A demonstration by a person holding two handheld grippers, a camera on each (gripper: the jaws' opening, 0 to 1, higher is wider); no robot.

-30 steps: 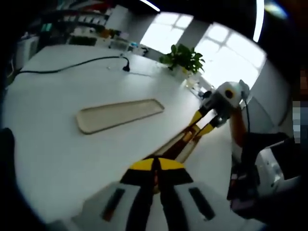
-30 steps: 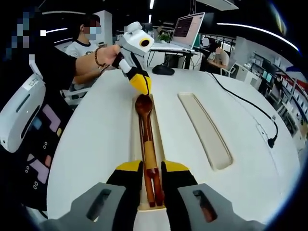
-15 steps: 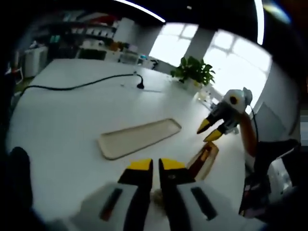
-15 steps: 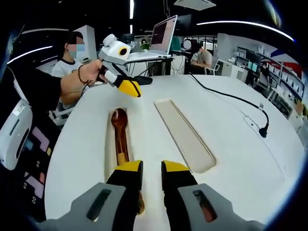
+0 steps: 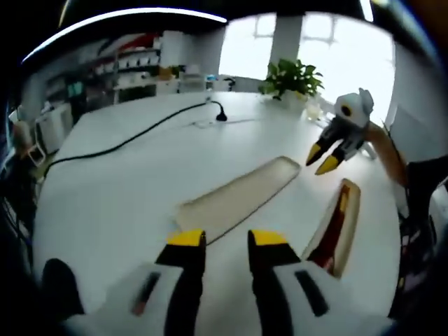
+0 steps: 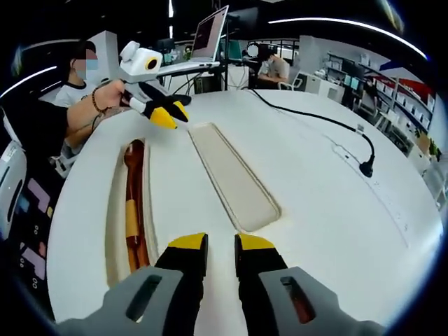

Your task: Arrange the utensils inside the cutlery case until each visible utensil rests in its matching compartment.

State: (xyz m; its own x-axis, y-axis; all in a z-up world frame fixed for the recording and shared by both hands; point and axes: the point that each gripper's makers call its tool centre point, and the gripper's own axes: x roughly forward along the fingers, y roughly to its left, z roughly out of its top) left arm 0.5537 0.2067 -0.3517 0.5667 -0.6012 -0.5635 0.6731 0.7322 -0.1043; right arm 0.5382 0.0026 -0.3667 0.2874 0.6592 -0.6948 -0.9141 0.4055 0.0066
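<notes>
Left claw [image 5: 226, 241] released, jaws apart with nothing between, above the white surface [image 5: 126, 182]. Right claw [image 6: 220, 245] released too, jaws slightly apart, empty. Cutlery case [image 6: 120, 210] long, cream, narrow, lying on the surface, with brown wooden utensils [image 6: 132, 203] lengthwise inside. Just beside it, a flat cream lid [image 6: 233, 176], apart from the case. Further away a black cable [image 6: 308, 117], a green plant [image 5: 290, 75].

Black power cable [image 6: 318, 120] across white table [image 6: 336, 210]; potted plant [image 5: 292, 75]; laptop [image 6: 210, 31].
</notes>
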